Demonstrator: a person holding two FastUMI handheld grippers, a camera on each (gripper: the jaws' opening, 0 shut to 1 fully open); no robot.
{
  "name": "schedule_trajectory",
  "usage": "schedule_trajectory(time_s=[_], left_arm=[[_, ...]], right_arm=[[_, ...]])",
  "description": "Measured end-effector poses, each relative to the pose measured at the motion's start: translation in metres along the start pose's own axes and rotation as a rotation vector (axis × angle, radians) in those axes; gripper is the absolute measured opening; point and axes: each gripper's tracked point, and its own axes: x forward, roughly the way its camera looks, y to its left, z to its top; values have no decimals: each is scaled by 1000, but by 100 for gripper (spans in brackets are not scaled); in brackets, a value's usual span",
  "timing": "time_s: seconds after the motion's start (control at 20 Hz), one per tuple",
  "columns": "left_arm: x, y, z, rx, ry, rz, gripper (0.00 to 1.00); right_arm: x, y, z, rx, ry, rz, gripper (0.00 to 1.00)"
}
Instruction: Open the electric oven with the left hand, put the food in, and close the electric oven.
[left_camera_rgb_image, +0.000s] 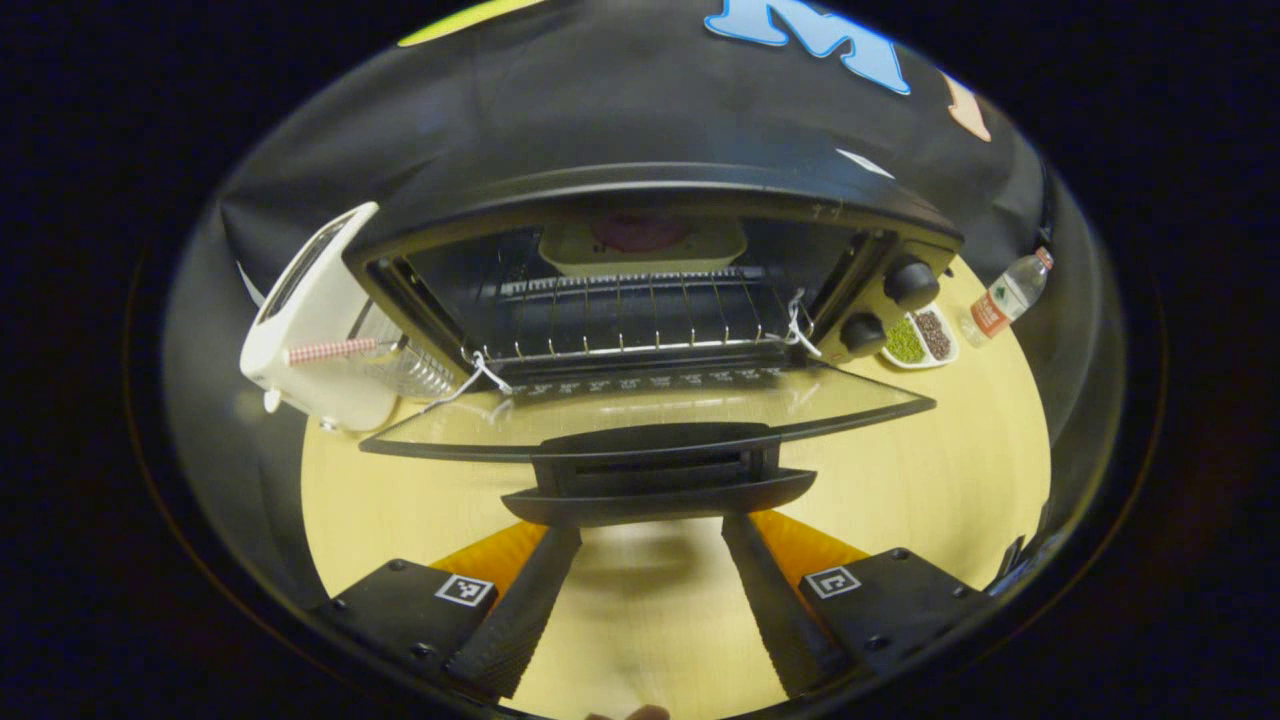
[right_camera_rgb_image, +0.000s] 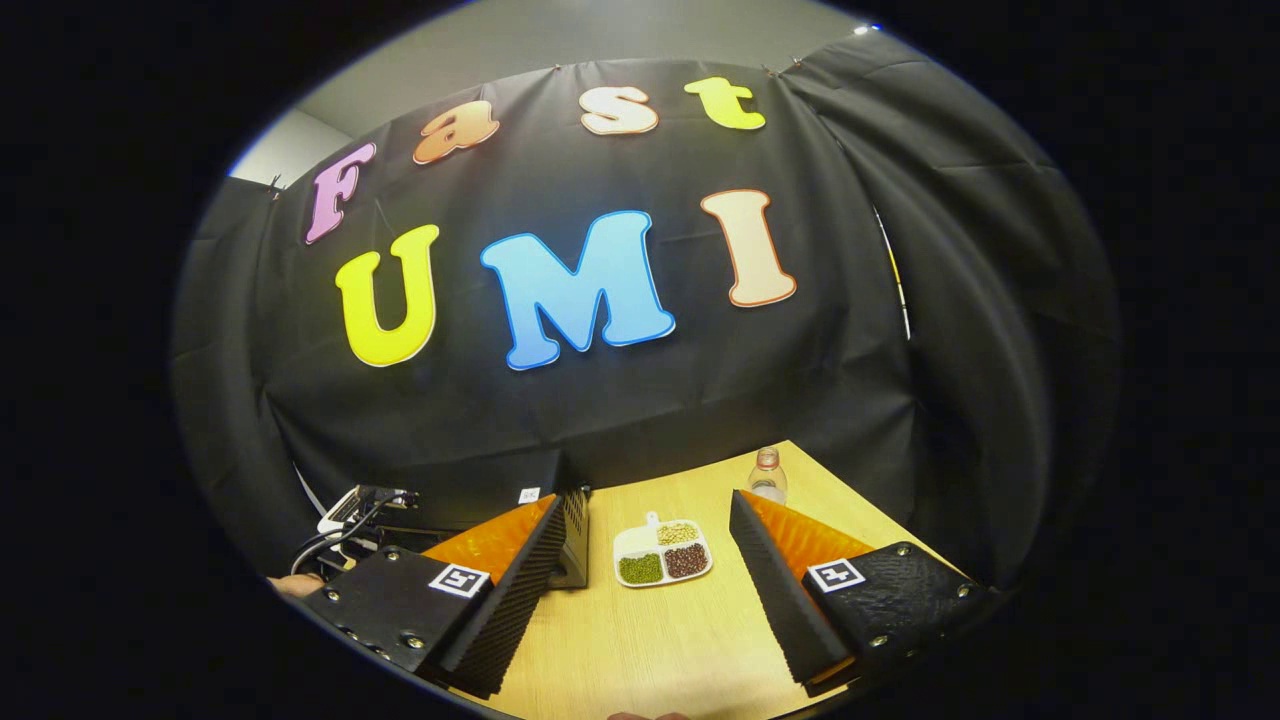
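Observation:
The black electric oven (left_camera_rgb_image: 650, 190) stands wide open in the left gripper view, its glass door (left_camera_rgb_image: 650, 405) folded down flat toward me. Deep inside, on the wire rack (left_camera_rgb_image: 620, 320), rests a cream plate with dark reddish food (left_camera_rgb_image: 640, 238). My left gripper (left_camera_rgb_image: 650, 535) is open, and its fingertips reach just under the door handle (left_camera_rgb_image: 655, 480) without holding anything. In the right gripper view my right gripper (right_camera_rgb_image: 655, 500) is open and empty above the table. Part of the oven's black body (right_camera_rgb_image: 500, 485) shows at its left.
A white toaster (left_camera_rgb_image: 310, 320) stands left of the oven. Right of the oven lie a divided dish of beans (left_camera_rgb_image: 920, 340) (right_camera_rgb_image: 663, 552) and a water bottle (left_camera_rgb_image: 1005, 297) (right_camera_rgb_image: 767, 475). Two knobs (left_camera_rgb_image: 910, 282) sit on the oven's right panel. Cables (right_camera_rgb_image: 350, 510) lie behind the oven.

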Motion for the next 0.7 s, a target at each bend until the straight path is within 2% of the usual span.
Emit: schedule_trajectory(time_s=[0.35,0.4,0.55,0.7], left_arm=[[-17,-9,40,14,-114,37,97],[-26,-13,45,16,-145,40,100],[-70,-36,67,16,-314,14,97],[-150,-66,99,-27,-579,-25,100]], right_arm=[[-2,-20,4,12,0,-6,100],[-1,-22,6,8,-5,0,100],[-4,-21,18,-9,-34,28,100],[-8,-14,40,-41,-85,77,100]])
